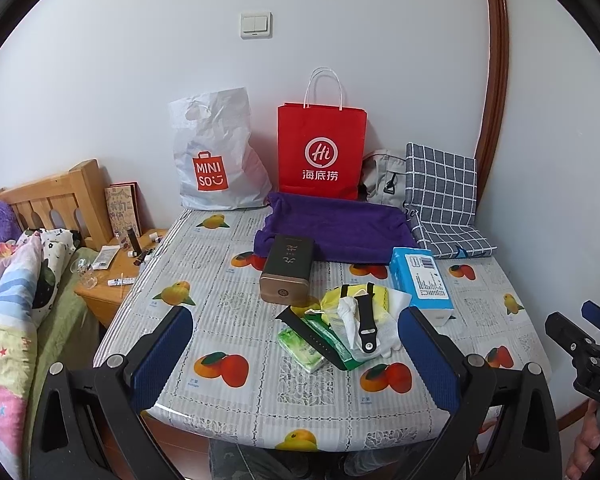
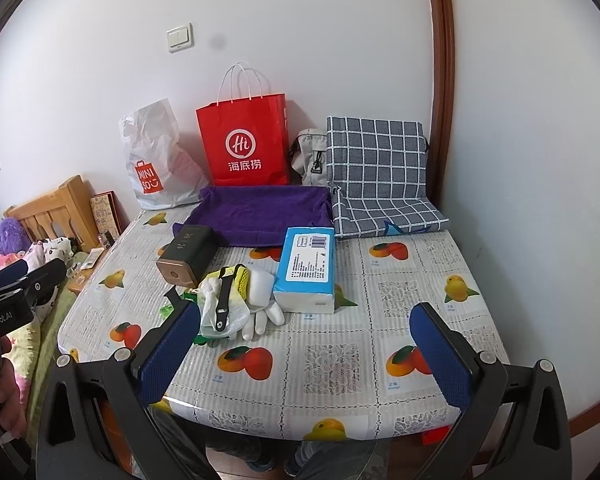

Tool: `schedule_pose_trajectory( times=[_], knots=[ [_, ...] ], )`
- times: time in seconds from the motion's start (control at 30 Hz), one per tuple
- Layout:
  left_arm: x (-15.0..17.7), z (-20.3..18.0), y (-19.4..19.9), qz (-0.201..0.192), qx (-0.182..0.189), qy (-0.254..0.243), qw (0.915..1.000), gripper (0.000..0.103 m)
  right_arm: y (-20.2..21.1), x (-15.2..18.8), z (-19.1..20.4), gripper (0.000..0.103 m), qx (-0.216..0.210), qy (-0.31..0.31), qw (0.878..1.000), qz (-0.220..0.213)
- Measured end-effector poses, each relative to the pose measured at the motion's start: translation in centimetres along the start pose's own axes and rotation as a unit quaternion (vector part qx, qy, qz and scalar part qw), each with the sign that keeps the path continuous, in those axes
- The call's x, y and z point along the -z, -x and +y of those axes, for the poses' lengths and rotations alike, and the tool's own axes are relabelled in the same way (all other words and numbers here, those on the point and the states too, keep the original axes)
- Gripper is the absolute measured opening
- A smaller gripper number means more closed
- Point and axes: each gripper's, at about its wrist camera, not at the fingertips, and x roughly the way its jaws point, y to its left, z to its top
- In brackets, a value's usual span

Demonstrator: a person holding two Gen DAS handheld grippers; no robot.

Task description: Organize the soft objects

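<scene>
A purple cloth tray (image 1: 332, 228) (image 2: 260, 212) lies at the back of the table. In front of it sit a blue tissue pack (image 1: 422, 284) (image 2: 306, 268), a dark tin box (image 1: 286, 274) (image 2: 186, 254), and a small heap: a black watch strap (image 1: 364, 316) (image 2: 222, 300), a yellow pouch (image 1: 380, 296) (image 2: 240, 280), a white glove (image 2: 260, 316) and green packets (image 1: 304, 350). My left gripper (image 1: 300, 356) hovers open above the near table edge, the heap between its fingers' line of sight. My right gripper (image 2: 306, 352) is open too, to the right of the heap, holding nothing.
Against the wall stand a white Miniso bag (image 1: 216, 160) (image 2: 156, 160), a red paper bag (image 1: 322, 152) (image 2: 246, 140), a grey bag (image 1: 384, 176) (image 2: 310, 156) and a checked cushion (image 1: 444, 200) (image 2: 380, 176). Left of the table are a bedside stand (image 1: 112, 276) with small items and a bed (image 1: 12, 292).
</scene>
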Motion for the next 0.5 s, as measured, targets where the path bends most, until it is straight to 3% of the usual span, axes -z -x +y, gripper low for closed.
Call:
schedule_pose_trajectory(
  times=[0.5],
  knots=[
    [0.13, 0.31, 0.16, 0.001, -0.003, 0.002, 1.0000, 0.103, 0.22, 0.02, 0.39, 0.103, -0.002, 0.005, 1.000, -0.004]
  ],
)
